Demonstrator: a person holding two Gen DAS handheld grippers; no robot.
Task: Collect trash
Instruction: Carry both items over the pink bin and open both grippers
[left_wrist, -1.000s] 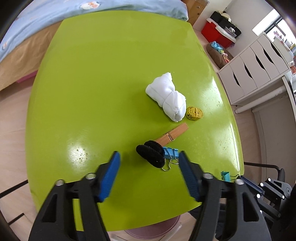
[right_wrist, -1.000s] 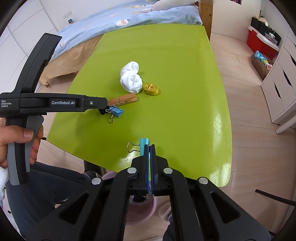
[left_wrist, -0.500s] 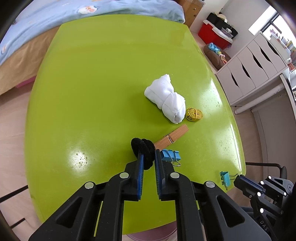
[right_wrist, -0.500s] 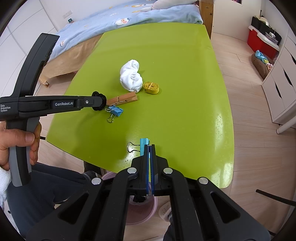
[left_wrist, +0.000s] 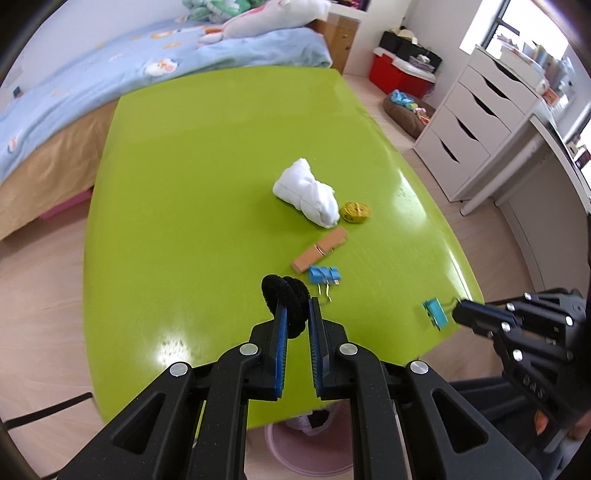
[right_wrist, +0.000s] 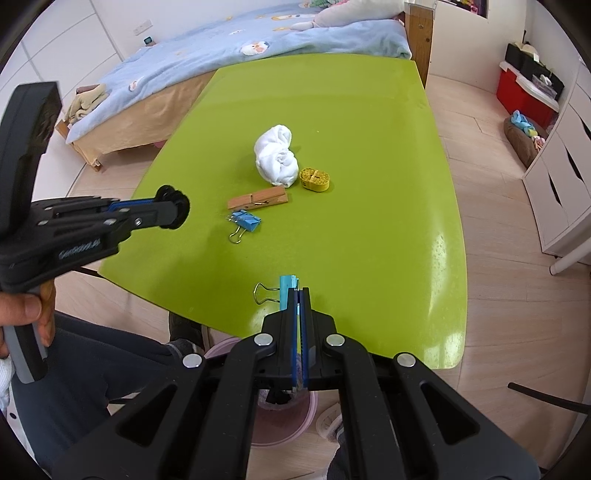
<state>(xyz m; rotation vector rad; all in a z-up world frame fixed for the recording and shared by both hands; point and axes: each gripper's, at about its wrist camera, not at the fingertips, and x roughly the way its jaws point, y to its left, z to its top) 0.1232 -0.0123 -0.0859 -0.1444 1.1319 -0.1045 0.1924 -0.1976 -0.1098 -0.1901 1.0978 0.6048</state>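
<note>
My left gripper is shut on a black fuzzy hair tie and holds it above the green table; it also shows in the right wrist view. My right gripper is shut on a teal binder clip, held over the table's near edge, also seen in the left wrist view. On the table lie a white crumpled cloth, a yellow tape roll, a wooden clothespin and a blue binder clip.
A pink bin stands on the floor under the table's near edge, also in the right wrist view. A bed is beyond the table. White drawers stand at the right.
My left gripper closed on the black hair tie and lifted it off the table, back toward the near edge. My right gripper kept hold of the teal binder clip.
</note>
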